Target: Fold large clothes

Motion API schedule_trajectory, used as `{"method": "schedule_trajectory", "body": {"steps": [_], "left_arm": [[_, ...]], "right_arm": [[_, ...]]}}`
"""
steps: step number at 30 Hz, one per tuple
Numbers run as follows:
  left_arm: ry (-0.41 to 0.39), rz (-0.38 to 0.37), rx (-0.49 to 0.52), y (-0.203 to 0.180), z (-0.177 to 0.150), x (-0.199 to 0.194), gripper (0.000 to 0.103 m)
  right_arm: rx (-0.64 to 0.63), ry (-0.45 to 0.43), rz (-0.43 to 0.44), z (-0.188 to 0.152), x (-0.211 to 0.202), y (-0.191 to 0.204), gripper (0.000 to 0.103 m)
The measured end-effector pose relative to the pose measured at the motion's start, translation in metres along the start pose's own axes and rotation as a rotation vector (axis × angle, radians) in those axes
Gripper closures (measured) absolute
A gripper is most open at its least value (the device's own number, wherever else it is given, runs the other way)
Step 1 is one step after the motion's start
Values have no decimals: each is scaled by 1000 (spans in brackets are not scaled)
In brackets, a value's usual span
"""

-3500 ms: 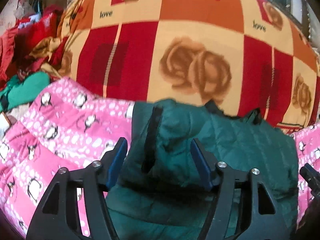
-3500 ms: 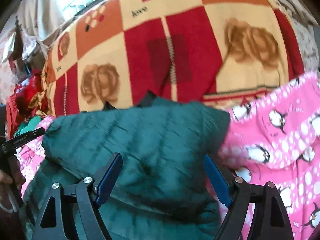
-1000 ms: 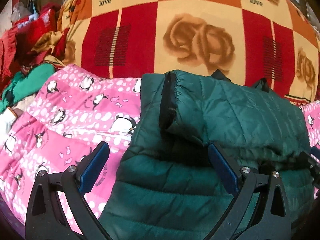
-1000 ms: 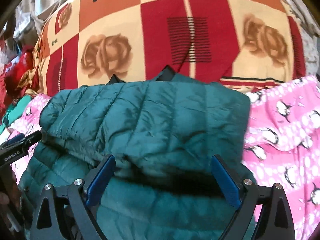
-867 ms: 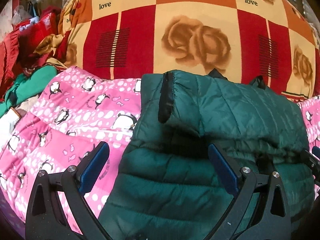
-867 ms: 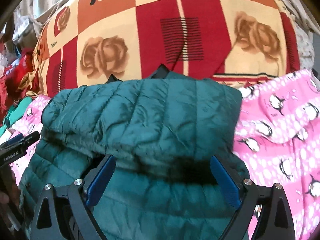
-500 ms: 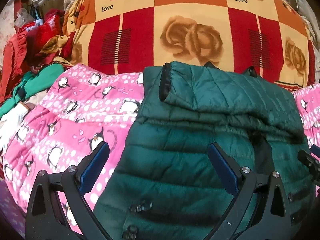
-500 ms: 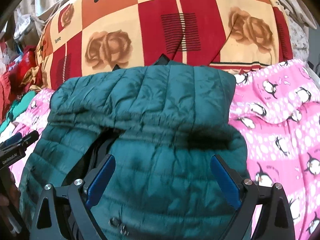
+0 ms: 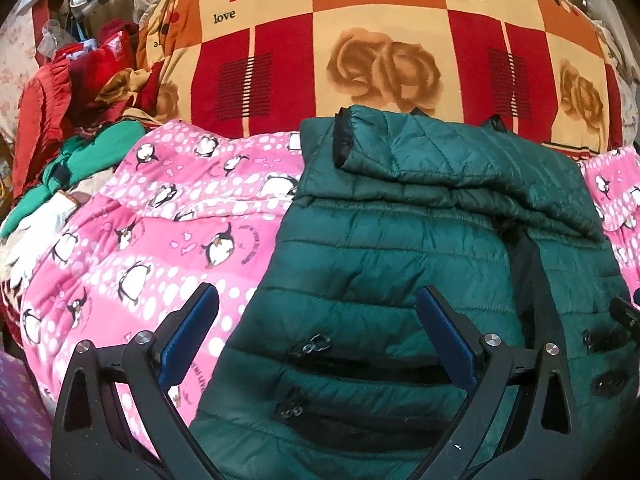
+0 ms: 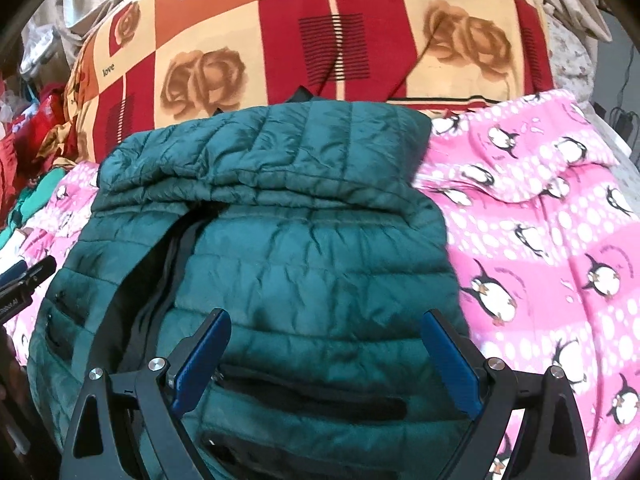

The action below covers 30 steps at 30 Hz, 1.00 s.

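A dark green quilted puffer jacket [image 9: 400,264] lies front-up on a pink penguin-print blanket [image 9: 160,216]. Its sleeves [image 9: 432,160] are folded across the upper part, one black cuff [image 9: 343,140] at the left. The black zipper opening [image 9: 528,264] and pocket zips show lower down. My left gripper [image 9: 316,332] is open and empty, above the jacket's lower left. My right gripper [image 10: 326,356] is open and empty, above the jacket [image 10: 304,264] near its lower right. The left gripper's tip [image 10: 28,276] shows at the right wrist view's left edge.
A large red, orange and cream rose-print blanket [image 9: 380,48] bulges behind the jacket. A pile of red and green clothes [image 9: 80,120] lies at the back left. The pink blanket [image 10: 540,240] extends to the right of the jacket.
Both grippers have let go of the folded sleeves, opened wide and drawn back toward the jacket's hem, so more of the lower jacket, zipper and pockets shows.
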State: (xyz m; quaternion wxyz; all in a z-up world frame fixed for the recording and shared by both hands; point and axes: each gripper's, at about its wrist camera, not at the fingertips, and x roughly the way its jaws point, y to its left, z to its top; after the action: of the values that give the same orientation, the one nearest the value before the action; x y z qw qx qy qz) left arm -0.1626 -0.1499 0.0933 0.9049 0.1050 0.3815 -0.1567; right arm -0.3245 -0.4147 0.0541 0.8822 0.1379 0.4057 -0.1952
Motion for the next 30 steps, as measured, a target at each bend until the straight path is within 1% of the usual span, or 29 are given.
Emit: {"method": "schedule_trajectory", "body": {"steps": [7, 12, 14, 18, 24, 28, 30], "left_arm": [[6, 13, 2, 8, -10, -6, 3], [21, 10, 5, 13, -18, -10, 3], [33, 4, 8, 16, -24, -13, 3], [63, -28, -2, 25, -36, -18, 3], [103, -65, -15, 40, -54, -28, 3], [119, -79, -19, 50, -65, -36, 3], [140, -99, -29, 58, -71, -38, 3]], "right_arm": [[-5, 24, -15, -19, -7, -6, 9], [-36, 38, -13, -36, -18, -2, 9], [-42, 53, 0, -45, -23, -2, 9], [-37, 78, 16, -61, -30, -5, 9], [-23, 106, 15, -83, -44, -16, 9], [10, 129, 30, -99, -55, -31, 9], [23, 144, 45, -106, -58, -38, 9]]}}
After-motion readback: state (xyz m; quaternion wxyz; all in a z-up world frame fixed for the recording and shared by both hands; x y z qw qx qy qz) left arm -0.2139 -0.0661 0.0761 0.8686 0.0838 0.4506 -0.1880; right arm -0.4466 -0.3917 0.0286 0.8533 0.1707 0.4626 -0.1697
